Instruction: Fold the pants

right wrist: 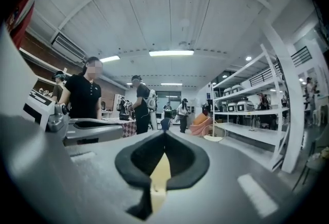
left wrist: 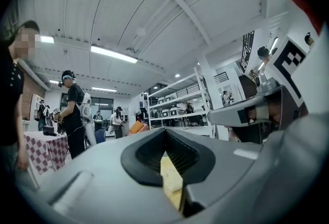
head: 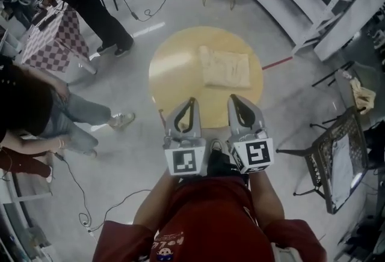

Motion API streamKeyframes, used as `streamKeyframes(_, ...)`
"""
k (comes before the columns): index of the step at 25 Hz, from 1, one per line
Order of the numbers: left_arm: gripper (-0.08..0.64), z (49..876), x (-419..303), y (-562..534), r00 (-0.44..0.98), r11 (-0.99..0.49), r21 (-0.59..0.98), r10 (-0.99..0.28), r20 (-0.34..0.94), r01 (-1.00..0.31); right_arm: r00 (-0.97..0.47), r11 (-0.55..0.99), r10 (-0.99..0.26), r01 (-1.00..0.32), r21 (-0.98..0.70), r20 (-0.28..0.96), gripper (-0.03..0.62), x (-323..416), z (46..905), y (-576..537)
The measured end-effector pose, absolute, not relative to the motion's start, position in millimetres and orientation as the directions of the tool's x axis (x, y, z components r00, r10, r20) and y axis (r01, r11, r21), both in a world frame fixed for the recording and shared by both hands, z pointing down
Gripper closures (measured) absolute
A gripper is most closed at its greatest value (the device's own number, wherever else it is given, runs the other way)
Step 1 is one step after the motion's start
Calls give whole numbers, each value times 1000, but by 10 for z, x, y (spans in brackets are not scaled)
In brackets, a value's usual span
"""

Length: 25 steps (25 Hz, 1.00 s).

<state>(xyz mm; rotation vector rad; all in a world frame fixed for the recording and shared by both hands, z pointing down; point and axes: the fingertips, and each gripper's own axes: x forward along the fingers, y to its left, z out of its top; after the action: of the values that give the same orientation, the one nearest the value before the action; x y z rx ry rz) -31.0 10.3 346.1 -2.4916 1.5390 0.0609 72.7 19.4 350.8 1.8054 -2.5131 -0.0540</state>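
Pants point(head: 225, 67): lying folded flat, just right of the desk's point(head: 174, 65) middle — seemingly done, so needing no grip.
Left gripper point(head: 190, 101): jaws pressing together on nothing, hovering at the desk's near edge.
Right gripper point(head: 233, 99): jaws meeting too, empty.
Pose: I'm holding both level, side by side — pointing across the desk.

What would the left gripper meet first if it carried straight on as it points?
Probably nothing near: the left gripper points about level over the round table, likely passing above the folded pants; its height is unclear.
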Motion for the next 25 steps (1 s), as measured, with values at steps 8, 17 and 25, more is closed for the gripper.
streamKeyframes(8, 554, 3385, -487, 89, 427, -404, -156, -889, -164, -901, -331, 331, -944, -940, 80, 12, 591, 574, 3480, 130)
streamKeyframes(17, 554, 3344, -385, -30, 438, -419, -135, -881, -177, -898, -316, 317, -948, -944, 96, 19, 591, 652, 3458, 19)
streamKeyframes(25, 554, 3316, -331, -165, 451, -432, -137, -875, -176, -892, -303, 304, -953, -947, 101, 20, 591, 691, 3442, -99)
